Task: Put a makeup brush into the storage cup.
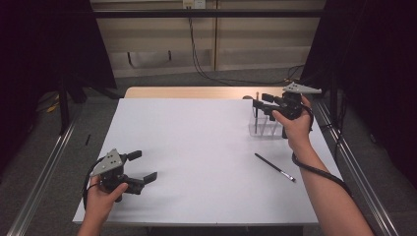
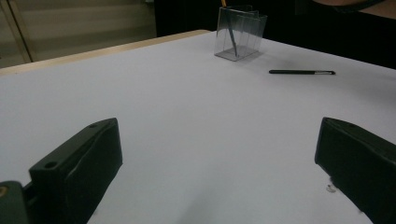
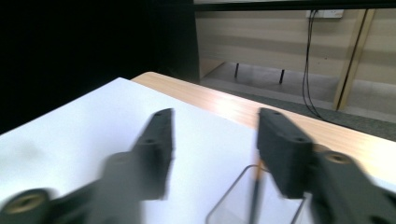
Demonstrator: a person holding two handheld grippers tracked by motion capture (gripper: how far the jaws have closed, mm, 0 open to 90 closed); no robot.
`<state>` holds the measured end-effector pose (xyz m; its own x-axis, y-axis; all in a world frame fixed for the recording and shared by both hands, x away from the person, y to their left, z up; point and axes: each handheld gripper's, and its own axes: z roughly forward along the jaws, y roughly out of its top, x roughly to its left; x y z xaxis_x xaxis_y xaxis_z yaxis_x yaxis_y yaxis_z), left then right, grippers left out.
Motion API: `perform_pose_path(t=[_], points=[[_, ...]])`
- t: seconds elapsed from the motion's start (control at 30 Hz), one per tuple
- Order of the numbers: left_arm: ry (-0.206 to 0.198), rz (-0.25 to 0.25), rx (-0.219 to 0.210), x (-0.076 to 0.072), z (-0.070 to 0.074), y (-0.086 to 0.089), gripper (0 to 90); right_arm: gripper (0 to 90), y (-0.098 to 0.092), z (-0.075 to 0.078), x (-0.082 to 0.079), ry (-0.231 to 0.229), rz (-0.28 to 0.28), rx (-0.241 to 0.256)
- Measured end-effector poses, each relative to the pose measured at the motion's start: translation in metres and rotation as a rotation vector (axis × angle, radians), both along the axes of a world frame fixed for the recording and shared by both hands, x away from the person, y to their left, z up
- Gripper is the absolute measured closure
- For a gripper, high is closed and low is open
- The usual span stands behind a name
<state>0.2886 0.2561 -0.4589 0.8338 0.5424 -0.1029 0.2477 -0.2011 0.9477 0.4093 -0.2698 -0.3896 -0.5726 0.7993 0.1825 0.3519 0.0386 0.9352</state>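
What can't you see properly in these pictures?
- Right gripper view: the jaws are smeared by motion blur, so their edges are unclear.
- Right gripper view: the clear holder is cut off by the bottom edge.
- High view: the tip of the brush in the holder is too small to make out.
- Left gripper view: the loose brush is far off, its bristles too small to tell.

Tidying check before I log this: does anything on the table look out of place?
One black brush lies loose on the white table, apart from the clear holder where another brush stands upright. The right tool hovers open over that holder. Nothing looks spilled or damaged.
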Motion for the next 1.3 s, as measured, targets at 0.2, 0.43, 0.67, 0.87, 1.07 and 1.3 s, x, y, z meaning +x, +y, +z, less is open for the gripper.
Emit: perform_pose_path(t=[0.2,0.43,0.67,0.87,1.07,1.3], points=[[-0.002,-0.005,0.002,0.002,0.0,-0.001,0.8,19.9,0.001,-0.001,-0.006,-0.018,0.001,0.021],[-0.006,-0.011,0.0,0.004,0.001,-0.005,0.7,13.7,0.0,-0.004,-0.015,-0.032,0.002,0.022],[-0.008,-0.017,0.001,0.003,0.001,-0.008,0.8,9.0,-0.001,-0.002,-0.026,-0.049,0.006,0.014],[-0.004,-0.019,-0.005,0.003,0.001,-0.009,0.8,6.9,-0.001,-0.005,-0.037,-0.058,0.024,0.015],[0.004,-0.027,-0.009,0.004,-0.001,-0.014,0.7,5.2,-0.001,-0.012,-0.05,-0.074,0.04,0.01],[0.001,-0.034,0.0,0.005,-0.001,-0.016,0.8,3.4,0.0,-0.017,-0.062,-0.077,0.062,-0.003]])
